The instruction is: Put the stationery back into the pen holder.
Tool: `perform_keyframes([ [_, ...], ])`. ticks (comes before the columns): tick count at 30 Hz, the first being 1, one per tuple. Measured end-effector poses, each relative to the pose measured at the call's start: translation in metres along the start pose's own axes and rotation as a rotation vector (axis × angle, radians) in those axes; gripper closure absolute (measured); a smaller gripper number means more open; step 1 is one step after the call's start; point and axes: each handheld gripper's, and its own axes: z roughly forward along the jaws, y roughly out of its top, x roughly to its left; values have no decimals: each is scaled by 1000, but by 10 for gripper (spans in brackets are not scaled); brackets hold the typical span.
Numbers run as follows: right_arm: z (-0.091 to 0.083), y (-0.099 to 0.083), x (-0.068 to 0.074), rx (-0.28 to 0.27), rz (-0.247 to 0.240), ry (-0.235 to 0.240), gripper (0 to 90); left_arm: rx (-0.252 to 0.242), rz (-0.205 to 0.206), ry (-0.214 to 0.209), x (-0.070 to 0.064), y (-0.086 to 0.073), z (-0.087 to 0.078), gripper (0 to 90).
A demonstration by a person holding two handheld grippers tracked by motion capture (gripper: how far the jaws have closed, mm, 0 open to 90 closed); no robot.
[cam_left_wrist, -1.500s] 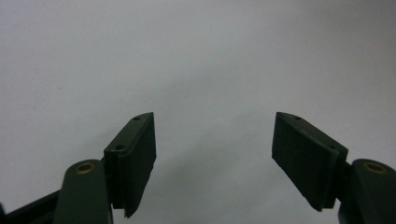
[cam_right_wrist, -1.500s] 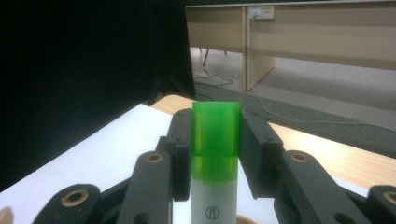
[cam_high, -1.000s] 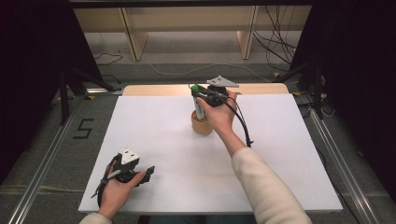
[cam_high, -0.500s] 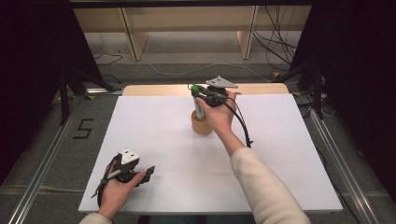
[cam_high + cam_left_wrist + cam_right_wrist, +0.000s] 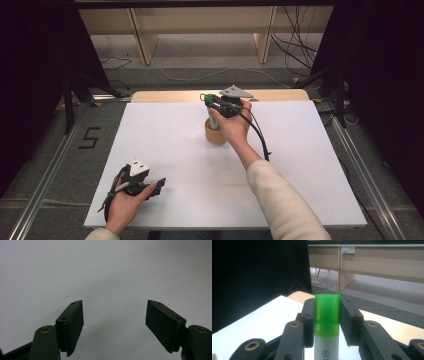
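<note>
Near edge of the white desk (image 5: 165,145): the person's left hand (image 5: 122,205) rests at the front-left corner holding the left claw (image 5: 159,183), low over the surface, jaws pointing right. In the left gripper view the left claw (image 5: 113,325) has its jaws spread wide apart, nothing between them, only bare white desk (image 5: 105,272) under them. Further in, the right forearm in a light sleeve (image 5: 285,200) reaches diagonally to the desk's middle-back. Right hand (image 5: 232,125) grips the right claw (image 5: 209,100), cable (image 5: 260,137) trailing back along the wrist, grey three-cornered plate (image 5: 236,92) on top. The right claw is clamped on a marker (image 5: 213,117) with white body and green cap, held upright, lower end down inside or just above a tan roll of tape (image 5: 216,134) lying flat on the desk; can't tell if it touches. In the right gripper view the right claw (image 5: 327,315) has both jaws pressed against the green cap of the marker (image 5: 327,315), white barrel below. Beyond the desk's far wooden edge (image 5: 165,95): grey floor (image 5: 200,60), loose cables, pale wooden furniture legs (image 5: 140,35), black curtains either side.
</note>
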Motion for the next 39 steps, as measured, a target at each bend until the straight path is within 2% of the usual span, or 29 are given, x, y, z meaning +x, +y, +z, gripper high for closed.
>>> perform_keyframes([
  [39,3,-11,-1,16,-7,-8,672,-2,0,-3,-1,0,1,306],
])
